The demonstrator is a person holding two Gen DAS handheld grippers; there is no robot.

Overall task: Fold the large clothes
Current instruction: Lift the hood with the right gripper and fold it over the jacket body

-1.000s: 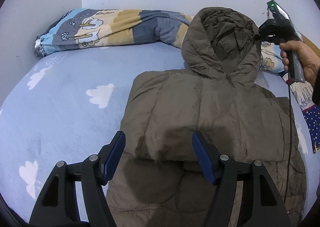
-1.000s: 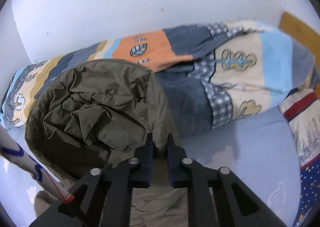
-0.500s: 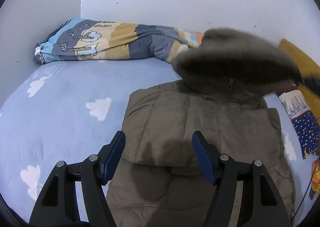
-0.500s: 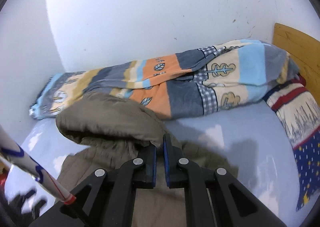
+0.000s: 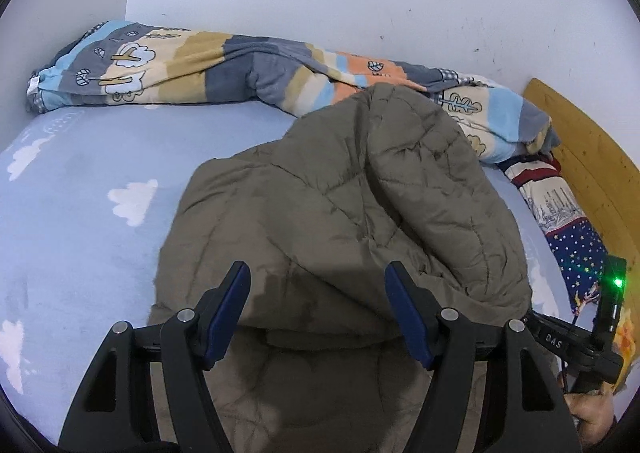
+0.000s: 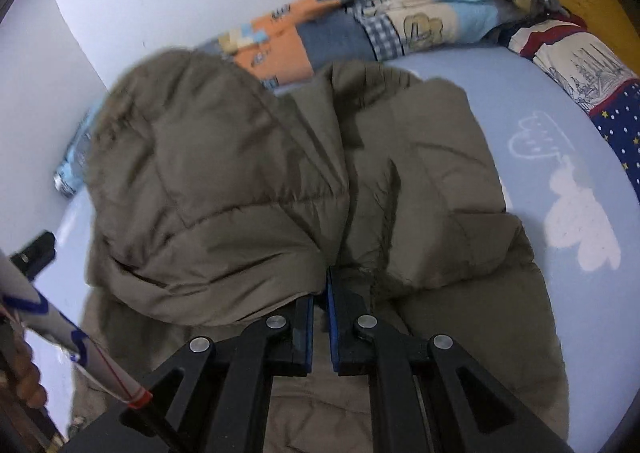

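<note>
An olive-brown quilted hooded jacket (image 5: 328, 221) lies on the blue cloud-print bed sheet (image 5: 88, 189). Its hood (image 5: 440, 193) is folded forward over the body. My left gripper (image 5: 320, 305) is open and hovers just above the jacket's lower part, empty. My right gripper (image 6: 324, 293) is shut on the hood's edge (image 6: 208, 189) and holds it low over the jacket body (image 6: 432, 181). The right gripper's handle also shows in the left wrist view (image 5: 576, 337), at the lower right.
A rolled striped cartoon blanket (image 5: 224, 65) lies along the white wall. A star-print pillow (image 5: 576, 249) and a wooden headboard (image 5: 592, 157) are at the right. The sheet also shows in the right wrist view (image 6: 560, 157).
My right gripper has pulled the hood from upright against the blanket forward and down over the jacket body. My left gripper has stayed open in place.
</note>
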